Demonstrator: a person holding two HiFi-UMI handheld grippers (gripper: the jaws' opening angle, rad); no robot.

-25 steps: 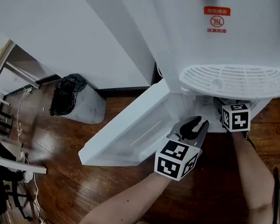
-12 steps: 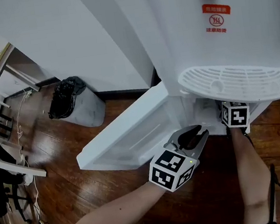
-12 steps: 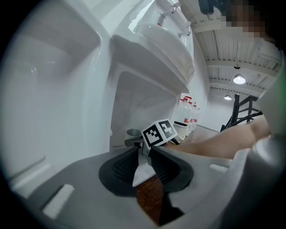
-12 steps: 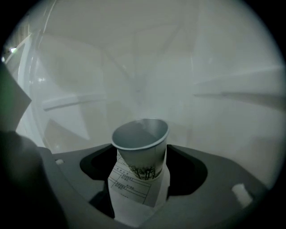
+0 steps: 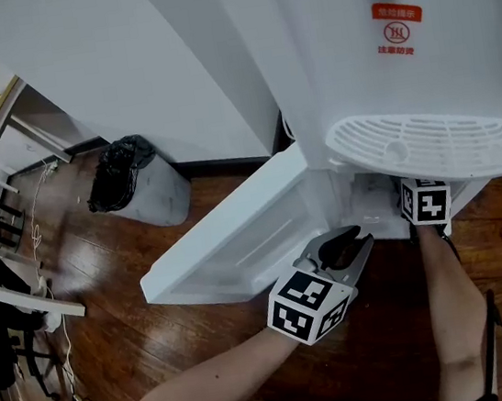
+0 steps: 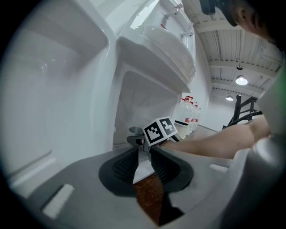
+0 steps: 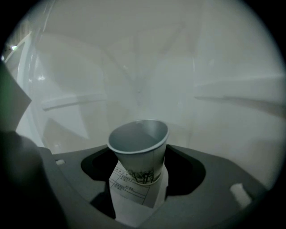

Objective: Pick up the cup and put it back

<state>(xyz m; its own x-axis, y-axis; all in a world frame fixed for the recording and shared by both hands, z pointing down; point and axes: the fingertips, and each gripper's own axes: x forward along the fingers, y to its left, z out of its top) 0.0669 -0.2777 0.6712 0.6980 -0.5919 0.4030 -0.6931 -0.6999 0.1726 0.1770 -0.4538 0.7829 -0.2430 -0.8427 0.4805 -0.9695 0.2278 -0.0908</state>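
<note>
Dark brown wooden floor (image 5: 142,349) fills the lower part of the head view. On it stands a tall white water dispenser (image 5: 349,42) with a slotted drip tray (image 5: 428,142). Its lower cabinet door (image 5: 229,244) is swung wide open to the left. A bin (image 5: 138,188) lined with a black bag stands against the wall, well apart from the door.

The left tool (image 5: 360,237) hangs just outside the open cabinet, beside the door. Its jaws are nearly together, leaving only a narrow gap with nothing in it.

The right tool (image 7: 138,170) reaches into the cabinet below the tray. Its jaws have just been closing and stand wide, their pads against the sides of the cup (image 7: 137,152). This paper cup sits between them, tilted and mouth up, inside the white cabinet. A printed paper sheet (image 7: 129,192) shows just below it.
</note>
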